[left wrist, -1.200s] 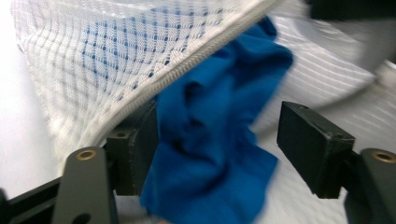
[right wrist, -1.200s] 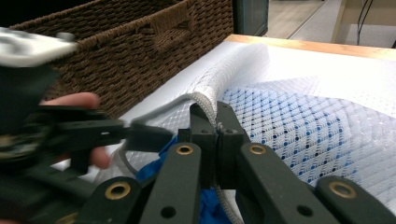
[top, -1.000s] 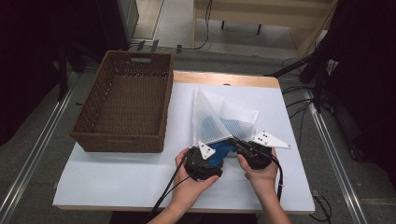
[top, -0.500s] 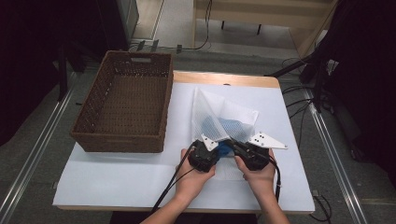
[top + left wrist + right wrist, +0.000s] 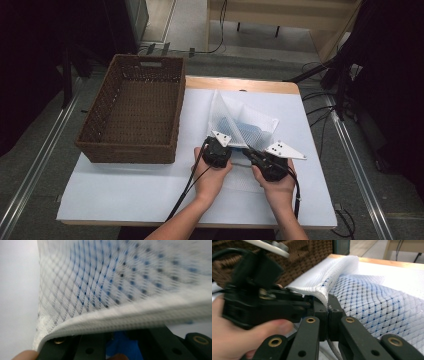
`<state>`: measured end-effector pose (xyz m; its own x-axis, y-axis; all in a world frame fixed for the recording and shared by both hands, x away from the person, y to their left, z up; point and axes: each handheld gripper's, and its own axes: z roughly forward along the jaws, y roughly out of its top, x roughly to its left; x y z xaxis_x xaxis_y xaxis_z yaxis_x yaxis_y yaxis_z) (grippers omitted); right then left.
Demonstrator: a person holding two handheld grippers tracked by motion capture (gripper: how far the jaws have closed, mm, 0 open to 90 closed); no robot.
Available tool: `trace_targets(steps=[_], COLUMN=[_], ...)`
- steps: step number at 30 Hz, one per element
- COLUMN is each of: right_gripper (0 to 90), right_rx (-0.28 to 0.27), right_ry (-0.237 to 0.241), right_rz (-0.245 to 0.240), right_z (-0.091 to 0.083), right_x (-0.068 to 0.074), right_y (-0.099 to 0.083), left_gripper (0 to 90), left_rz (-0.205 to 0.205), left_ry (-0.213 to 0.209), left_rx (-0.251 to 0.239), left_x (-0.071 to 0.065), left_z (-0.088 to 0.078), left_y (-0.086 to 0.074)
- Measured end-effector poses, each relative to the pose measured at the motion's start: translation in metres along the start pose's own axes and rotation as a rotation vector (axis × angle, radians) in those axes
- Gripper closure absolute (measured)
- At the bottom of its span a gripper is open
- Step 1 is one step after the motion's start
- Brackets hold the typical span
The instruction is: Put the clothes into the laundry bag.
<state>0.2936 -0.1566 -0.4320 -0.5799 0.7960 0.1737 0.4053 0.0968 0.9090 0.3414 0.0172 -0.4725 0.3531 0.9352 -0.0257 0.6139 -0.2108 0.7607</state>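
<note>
With the right gripper [image 5: 328, 312] clamped on the near hem of the white mesh bag [image 5: 240, 125] lying on the worktop [image 5: 125, 200], and the left gripper [image 5: 218, 150], jaws having just closed, pinching that hem beside it, the two-point grasp appears complete; the wicker basket [image 5: 132, 112] awaits loading.

Left of hands: we see the wicker basket [image 5: 132, 115] walling off that side.
Ahead: raised mesh bag [image 5: 240, 122] blocks.
Right, near edge: bare table [image 5: 310, 200], open passage.
</note>
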Motion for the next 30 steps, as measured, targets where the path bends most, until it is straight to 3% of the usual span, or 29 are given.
trace_targets(steps=[3, 6, 10, 13, 15, 17, 18, 20, 22, 23, 25, 27, 30], right_gripper=[89.6, 89.6, 89.4, 89.4, 89.4, 89.3, 89.3, 89.3, 89.3, 89.3, 89.3, 89.2, 89.3], right_rx=[0.003, 0.009, 0.003, 0.011, 0.010, 0.013, 0.009, 0.008, 0.011, 0.009, 0.009, 0.002, 0.001], right_ry=[-0.039, -0.036, -0.007, 0.002, 0.014, 0.016, 0.023, 0.022, 0.019, 0.019, 0.015, 0.012, 0.018], right_rz=[-0.009, 0.010, 0.045, 0.062, 0.070, 0.062, 0.051, 0.045, 0.054, 0.056, 0.063, 0.066, 0.059], right_z=[0.002, 0.003, 0.004, 0.004, 0.005, 0.004, 0.004, 0.004, 0.004, 0.003, 0.002, 0.001, 0.001], right_x=[0.001, -0.002, -0.007, -0.007, -0.006, -0.004, -0.003, -0.003, -0.004, -0.005, -0.007, -0.008, -0.007], right_y=[-0.003, -0.004, -0.004, -0.004, -0.004, -0.003, -0.003, -0.004, -0.004, -0.004, -0.004, -0.004, -0.003], left_gripper=[74.6, 61.3, 47.9, 44.1, 40.0, 36.1, 34.5, 32.2, 32.8, 32.5, 27.7, 24.8, 31.7], left_rz=[-0.006, -0.007, 0.018, 0.054, 0.040, 0.072, 0.067, 0.043, 0.019, 0.020, 0.025, 0.024, -0.014], left_ry=[-0.068, -0.156, -0.175, -0.165, -0.148, -0.107, -0.092, -0.041, -0.018, -0.013, -0.008, 0.025, -0.024], left_rx=[-0.013, -0.038, -0.061, -0.033, 0.037, 0.031, 0.034, -0.018, -0.094, -0.105, -0.069, -0.045, 0.027], left_x=[0.003, 0.005, 0.002, -0.004, -0.009, -0.014, -0.016, -0.020, -0.021, -0.022, -0.020, -0.014, -0.008], left_z=[-0.006, -0.021, -0.038, -0.036, -0.026, -0.024, -0.024, -0.029, -0.038, -0.040, -0.039, -0.037, -0.029], left_y=[-0.001, -0.003, -0.013, -0.018, -0.021, -0.022, -0.022, -0.021, -0.022, -0.022, -0.022, -0.023, -0.027])
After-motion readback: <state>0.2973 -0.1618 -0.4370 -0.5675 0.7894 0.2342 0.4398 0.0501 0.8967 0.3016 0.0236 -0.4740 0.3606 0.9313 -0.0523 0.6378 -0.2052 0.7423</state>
